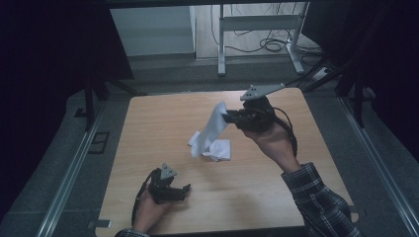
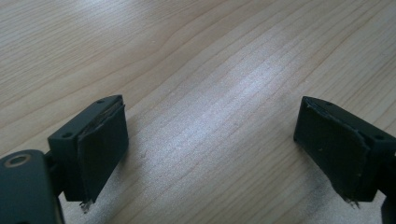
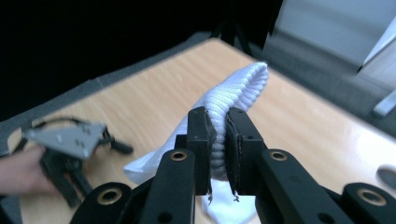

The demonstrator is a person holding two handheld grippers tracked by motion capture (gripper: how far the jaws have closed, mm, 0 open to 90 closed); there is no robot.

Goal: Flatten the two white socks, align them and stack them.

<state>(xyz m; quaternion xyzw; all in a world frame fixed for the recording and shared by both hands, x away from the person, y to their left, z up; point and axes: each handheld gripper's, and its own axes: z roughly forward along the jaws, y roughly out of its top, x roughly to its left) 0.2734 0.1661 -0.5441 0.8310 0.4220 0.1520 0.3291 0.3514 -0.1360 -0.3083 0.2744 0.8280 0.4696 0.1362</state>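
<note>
A white ribbed sock (image 1: 211, 129) hangs from my right gripper (image 1: 228, 117), which is raised over the middle of the wooden table (image 1: 148, 128). In the right gripper view the jaws are shut on the sock (image 3: 243, 88) near its cuff, at my right gripper (image 3: 219, 140). The sock's lower end reaches down to a second crumpled white sock (image 1: 219, 149) lying on the table. My left gripper (image 1: 184, 190) rests low near the table's front edge. Its jaws stand wide apart in the left gripper view, with my left gripper (image 2: 212, 149) over bare wood and nothing between the pads.
The table is ringed by grey floor and metal rails (image 1: 69, 168). A white desk frame (image 1: 257, 29) with cables stands behind the far edge. A sleeve in plaid (image 1: 321, 202) comes in at the bottom right.
</note>
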